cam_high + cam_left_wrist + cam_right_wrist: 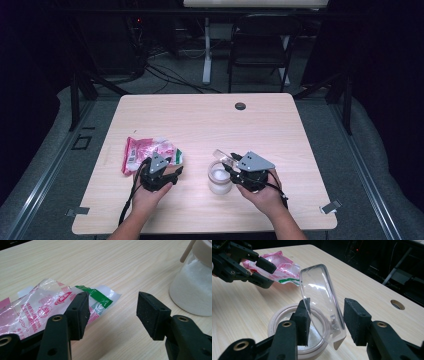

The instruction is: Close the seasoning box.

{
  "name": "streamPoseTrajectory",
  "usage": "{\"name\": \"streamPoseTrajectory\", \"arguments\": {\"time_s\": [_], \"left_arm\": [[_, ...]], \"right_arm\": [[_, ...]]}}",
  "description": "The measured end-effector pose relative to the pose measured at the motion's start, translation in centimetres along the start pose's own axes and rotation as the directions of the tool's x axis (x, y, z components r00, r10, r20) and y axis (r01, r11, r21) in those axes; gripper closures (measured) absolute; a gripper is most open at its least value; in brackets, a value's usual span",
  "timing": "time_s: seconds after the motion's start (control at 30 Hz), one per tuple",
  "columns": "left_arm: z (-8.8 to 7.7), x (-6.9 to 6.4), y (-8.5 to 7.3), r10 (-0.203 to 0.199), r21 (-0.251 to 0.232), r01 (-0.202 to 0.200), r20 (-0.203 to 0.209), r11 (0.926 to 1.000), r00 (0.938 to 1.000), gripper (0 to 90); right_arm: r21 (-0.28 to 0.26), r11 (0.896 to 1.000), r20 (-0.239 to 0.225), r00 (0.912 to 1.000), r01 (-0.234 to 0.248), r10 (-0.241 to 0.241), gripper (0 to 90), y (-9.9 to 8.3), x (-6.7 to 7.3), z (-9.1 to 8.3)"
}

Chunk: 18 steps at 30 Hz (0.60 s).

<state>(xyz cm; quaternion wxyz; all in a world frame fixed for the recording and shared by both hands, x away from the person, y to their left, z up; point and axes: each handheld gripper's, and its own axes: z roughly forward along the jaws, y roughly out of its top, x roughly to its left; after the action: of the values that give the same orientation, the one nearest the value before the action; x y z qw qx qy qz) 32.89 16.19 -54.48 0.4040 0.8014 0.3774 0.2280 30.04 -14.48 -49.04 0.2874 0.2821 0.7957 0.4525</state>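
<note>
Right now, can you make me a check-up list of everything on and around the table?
Surface: pale wooden table, round dark hole near its far edge.
Job's things: round white jar of white powder, open; its clear hinged plastic lid stands up. Crinkly pink-and-green plastic packet lies flat.
Clutter: nothing seen.
Grippers: left claw open beside the packet's corner; right claw open with the lid between its pads, one pad touching it.
Cables: black cable trails from the left claw; more on the floor behind.
Surroundings: black folding chair, grey floor, dark curtains.
</note>
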Motion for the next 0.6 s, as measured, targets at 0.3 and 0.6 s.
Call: {"name": "streamPoseTrajectory", "arguments": {"time_s": [0.3, 0.6], "left_arm": [[0.04, -0.04, 0.00, 0.003, 0.003, -0.003, 0.000, 1.0000, 1.0000, 43.5], [0.04, -0.05, 0.00, 0.004, 0.002, -0.004, 0.000, 1.0000, 1.0000, 43.6]], "right_arm": [[0.004, 1.000, 0.006, 0.9996, 0.028, -0.028, 53.1, -0.04, 0.63, 0.41], [0.011, 0.998, 0.006, 0.9982, 0.059, -0.059, 50.4, -0.05, 1.06, 0.68]]}}
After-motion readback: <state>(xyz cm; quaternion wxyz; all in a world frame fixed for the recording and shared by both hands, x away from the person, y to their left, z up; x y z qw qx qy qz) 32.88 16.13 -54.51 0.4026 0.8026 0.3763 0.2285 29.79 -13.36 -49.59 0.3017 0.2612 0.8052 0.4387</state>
